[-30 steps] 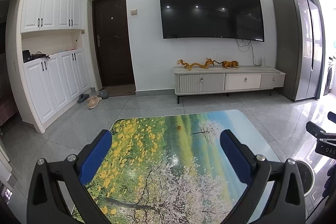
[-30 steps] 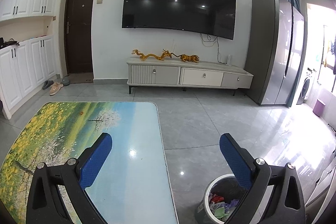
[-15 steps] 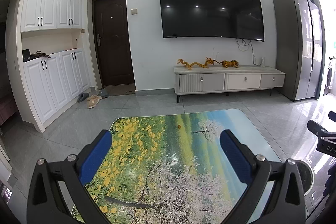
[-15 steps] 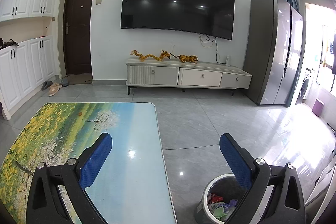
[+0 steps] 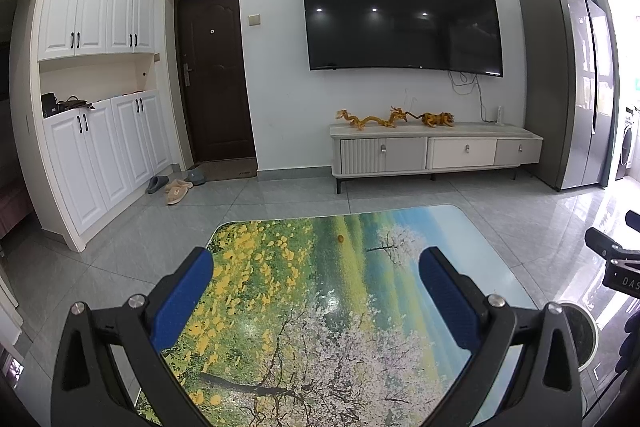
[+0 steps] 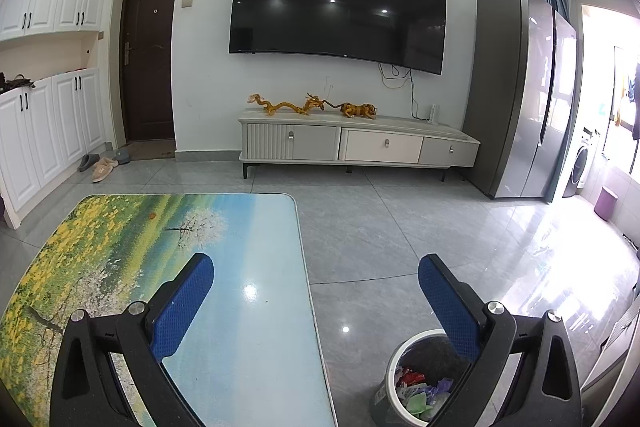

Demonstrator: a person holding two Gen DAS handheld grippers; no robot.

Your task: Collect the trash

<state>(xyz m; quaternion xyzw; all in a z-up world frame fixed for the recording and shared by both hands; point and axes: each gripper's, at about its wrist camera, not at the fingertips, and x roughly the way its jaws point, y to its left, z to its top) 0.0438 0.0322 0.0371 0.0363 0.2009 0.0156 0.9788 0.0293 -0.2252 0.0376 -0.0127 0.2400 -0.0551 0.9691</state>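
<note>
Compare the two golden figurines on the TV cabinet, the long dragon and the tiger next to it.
In the right wrist view, the golden dragon figurine is long, thin and wavy, while the golden striped tiger figurine is short and stocky. The dragon sits toward the left end of the pale low TV cabinet; the tiger is nearer its middle. Both stand on the cabinet's top, below the wall television.

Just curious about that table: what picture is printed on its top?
The table shows a landscape: yellow flowers, green fields, white blossoming trees and blue sky. The left wrist view shows it best.
</note>
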